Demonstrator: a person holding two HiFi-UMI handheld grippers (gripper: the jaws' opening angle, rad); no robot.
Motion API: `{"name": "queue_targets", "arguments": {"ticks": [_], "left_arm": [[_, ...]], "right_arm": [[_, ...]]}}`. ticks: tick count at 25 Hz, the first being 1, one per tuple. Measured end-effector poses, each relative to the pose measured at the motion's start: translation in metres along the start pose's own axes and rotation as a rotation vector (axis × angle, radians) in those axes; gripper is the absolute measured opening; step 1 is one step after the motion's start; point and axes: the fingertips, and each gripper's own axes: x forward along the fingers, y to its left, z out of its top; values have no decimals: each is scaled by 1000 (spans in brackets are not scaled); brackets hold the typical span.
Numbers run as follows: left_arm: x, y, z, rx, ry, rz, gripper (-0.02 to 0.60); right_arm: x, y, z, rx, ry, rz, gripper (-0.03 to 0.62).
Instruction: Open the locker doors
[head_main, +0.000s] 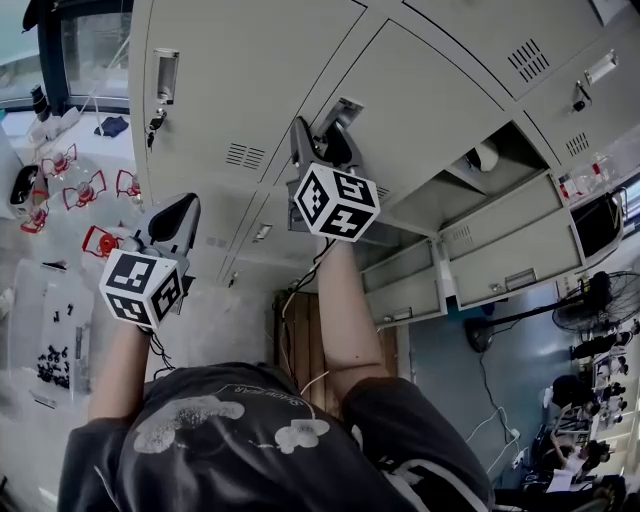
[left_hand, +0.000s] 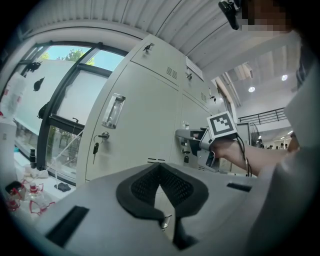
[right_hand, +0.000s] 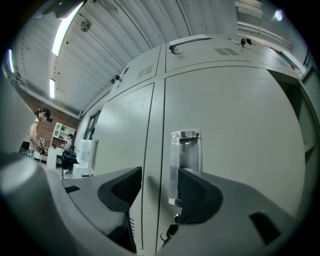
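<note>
Grey metal lockers (head_main: 260, 70) fill the top of the head view. My right gripper (head_main: 320, 135) is raised to a closed door, its jaws open beside the chrome recessed handle (head_main: 345, 108). In the right gripper view that handle (right_hand: 184, 155) stands between the open jaws of the right gripper (right_hand: 159, 180), close to the right pad; the pads do not press on it. A key (right_hand: 170, 231) hangs below the handle. My left gripper (head_main: 185, 205) hangs lower left, away from the lockers, shut and empty. The left gripper (left_hand: 160, 167) faces another closed door with its handle (left_hand: 112, 111) and key (left_hand: 96, 147).
One locker compartment (head_main: 500, 150) at the right stands open, with opened doors (head_main: 490, 235) below it. A white table (head_main: 50, 330) with red-and-clear parts (head_main: 75, 185) is at the left. A fan (head_main: 595, 300) and seated people (head_main: 590, 400) are at the far right.
</note>
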Motion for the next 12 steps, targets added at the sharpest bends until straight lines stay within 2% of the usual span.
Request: {"name": "queue_targets", "arguments": {"ticks": [8, 12], "left_arm": [[-5, -4, 1, -11, -5, -17, 9], [-5, -10, 0, -12, -5, -46, 9]], "right_arm": [[-18, 6, 3, 6, 26, -7, 239], [-33, 6, 3, 11, 45, -48, 199]]}}
